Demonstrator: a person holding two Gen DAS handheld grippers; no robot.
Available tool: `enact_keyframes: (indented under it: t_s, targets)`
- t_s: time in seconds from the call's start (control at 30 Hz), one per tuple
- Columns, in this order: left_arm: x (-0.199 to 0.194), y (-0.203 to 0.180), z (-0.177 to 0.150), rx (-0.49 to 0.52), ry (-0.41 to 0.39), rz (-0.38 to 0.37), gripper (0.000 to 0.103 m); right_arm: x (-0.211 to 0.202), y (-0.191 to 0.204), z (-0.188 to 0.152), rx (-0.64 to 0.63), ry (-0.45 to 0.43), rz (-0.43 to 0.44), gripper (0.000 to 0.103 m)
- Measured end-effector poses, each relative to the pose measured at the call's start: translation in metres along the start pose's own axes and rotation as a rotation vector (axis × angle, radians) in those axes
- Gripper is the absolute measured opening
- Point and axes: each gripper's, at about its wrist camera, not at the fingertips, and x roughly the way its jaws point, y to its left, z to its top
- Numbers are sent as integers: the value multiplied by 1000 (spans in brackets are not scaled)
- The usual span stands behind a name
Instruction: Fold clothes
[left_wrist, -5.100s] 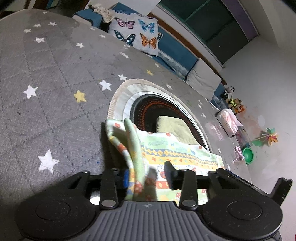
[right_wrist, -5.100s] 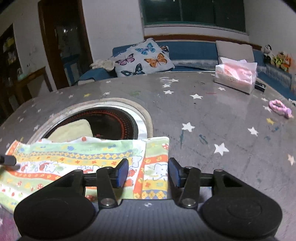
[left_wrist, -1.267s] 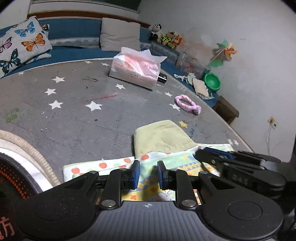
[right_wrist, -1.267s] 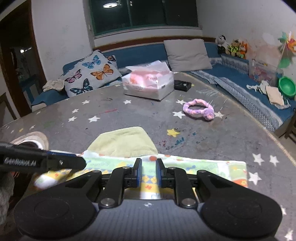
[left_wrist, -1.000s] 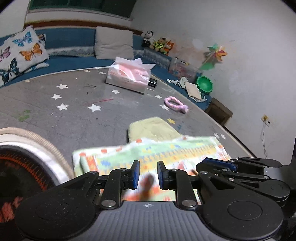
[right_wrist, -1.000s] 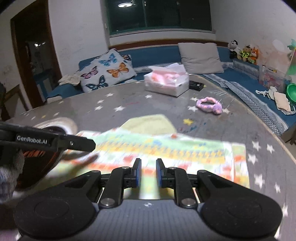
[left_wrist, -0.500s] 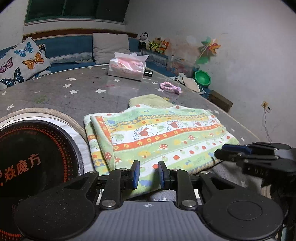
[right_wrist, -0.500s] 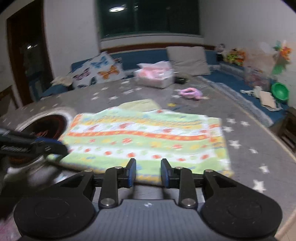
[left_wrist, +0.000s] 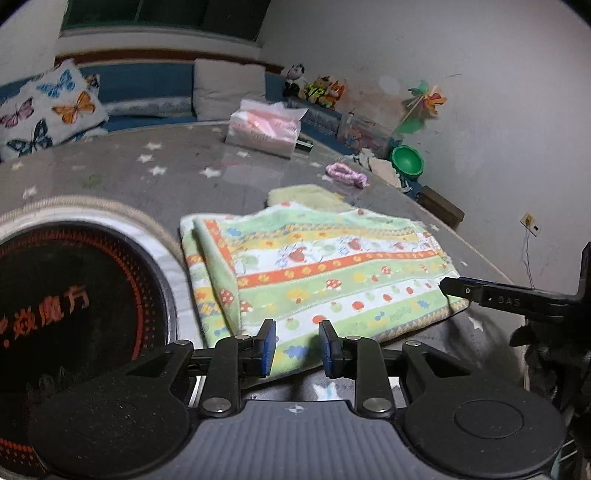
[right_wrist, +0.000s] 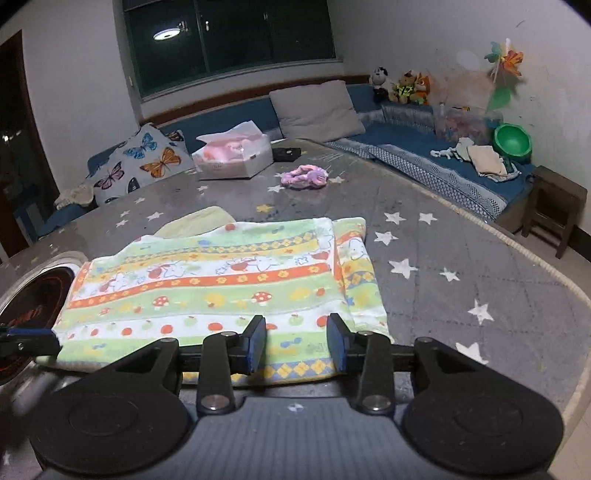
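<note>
Striped, fruit-and-mushroom-printed green, orange and white cloth (left_wrist: 325, 273) (right_wrist: 218, 291) lies folded flat on the grey star-patterned worktop (right_wrist: 461, 258), just ahead of both hand-held grippers. Left hand-held gripper (left_wrist: 297, 345) has its blue-padded fingers spread apart over the cloth's near edge, gripping nothing. Right hand-held gripper (right_wrist: 297, 343) is likewise spread, empty, above the near hem. Beyond the cloth a pale yellow folded towel (right_wrist: 195, 223) peeks out, touching its far edge.

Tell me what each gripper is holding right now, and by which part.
Nothing is held. The left gripper and the right gripper are both open at the near edge of the patterned towel, which lies flat on the table.
</note>
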Motion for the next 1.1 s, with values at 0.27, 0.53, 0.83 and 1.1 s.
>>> enact_keyframes:
  t_s: [0.27, 0.53, 0.83, 1.1]
  targets:
    - [-16, 2, -3, -26, -17, 17, 48, -6, 9, 2, 15, -27, 1, 52]
    - [-33, 4, -16, -31, -17, 74, 76, -17, 41, -9, -25, -36, 19, 73]
    - [-49, 3, -30, -14, -16, 149, 97, -29, 73, -23, -78, -44, 25, 88]
    - [-59, 5, -40, -1, -19, 199, 103, -36, 89, -34, -112, -40, -4, 99]
